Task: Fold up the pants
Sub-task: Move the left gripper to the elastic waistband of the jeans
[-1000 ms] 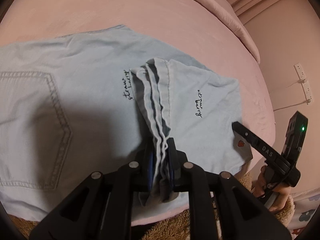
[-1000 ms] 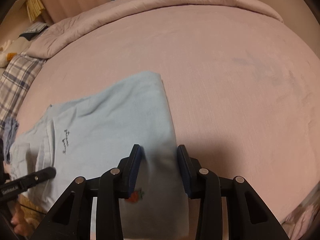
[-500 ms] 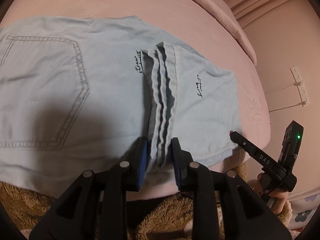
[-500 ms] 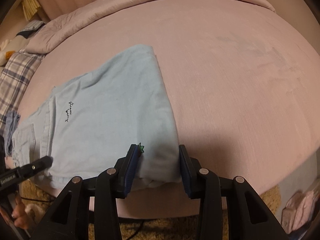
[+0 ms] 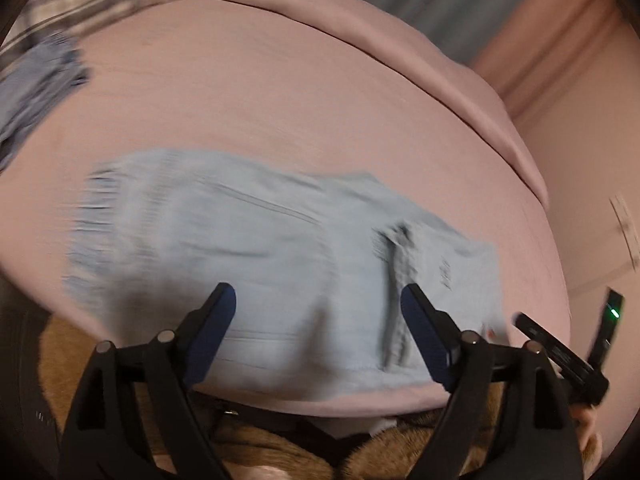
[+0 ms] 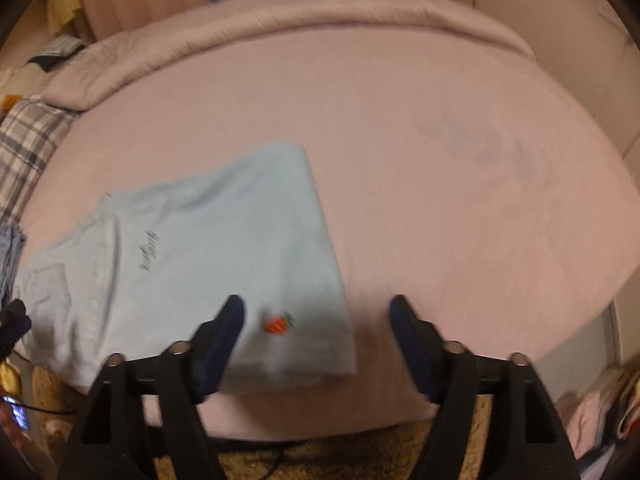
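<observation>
The light blue pants (image 5: 280,256) lie folded on the pink bed near its front edge, blurred in the left wrist view. A bunched hem fold (image 5: 400,280) sits on their right part. My left gripper (image 5: 318,300) hovers above them, its jaws opening wide, nothing between the pads. In the right wrist view the pants (image 6: 200,260) lie flat with a small red strawberry patch (image 6: 278,323) near the front. My right gripper (image 6: 316,312) is above the pants' right edge, jaws opening, gripping nothing. The right gripper's body (image 5: 560,352) shows at the left wrist view's lower right.
The pink bed (image 6: 440,160) stretches far behind the pants. A rolled pink quilt (image 6: 320,16) lies along its far edge. A plaid cloth (image 6: 28,140) and a stack of blue clothes (image 5: 36,80) sit at the left. Brown shaggy rug (image 6: 320,456) covers the floor below.
Both grippers let go of the pants and opened wide. They rose and pulled back from the cloth; the left one swung so more of the bed shows.
</observation>
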Action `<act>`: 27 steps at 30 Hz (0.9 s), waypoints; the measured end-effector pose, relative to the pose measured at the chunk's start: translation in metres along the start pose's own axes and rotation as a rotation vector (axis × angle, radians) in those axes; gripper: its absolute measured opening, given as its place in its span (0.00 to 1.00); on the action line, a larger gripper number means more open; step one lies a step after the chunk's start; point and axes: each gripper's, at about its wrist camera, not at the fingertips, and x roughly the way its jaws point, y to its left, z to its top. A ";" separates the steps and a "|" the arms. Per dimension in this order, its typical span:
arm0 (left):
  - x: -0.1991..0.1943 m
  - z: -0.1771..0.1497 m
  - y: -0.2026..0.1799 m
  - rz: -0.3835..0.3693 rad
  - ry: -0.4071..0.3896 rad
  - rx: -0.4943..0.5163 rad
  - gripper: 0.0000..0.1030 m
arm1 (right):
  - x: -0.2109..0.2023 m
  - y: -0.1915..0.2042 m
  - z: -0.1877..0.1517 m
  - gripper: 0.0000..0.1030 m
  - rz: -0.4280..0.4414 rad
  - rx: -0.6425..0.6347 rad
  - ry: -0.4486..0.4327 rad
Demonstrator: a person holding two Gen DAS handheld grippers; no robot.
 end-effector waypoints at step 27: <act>0.005 -0.015 0.131 0.151 0.002 -0.313 0.90 | 0.035 0.084 -0.002 0.88 0.141 -0.141 0.117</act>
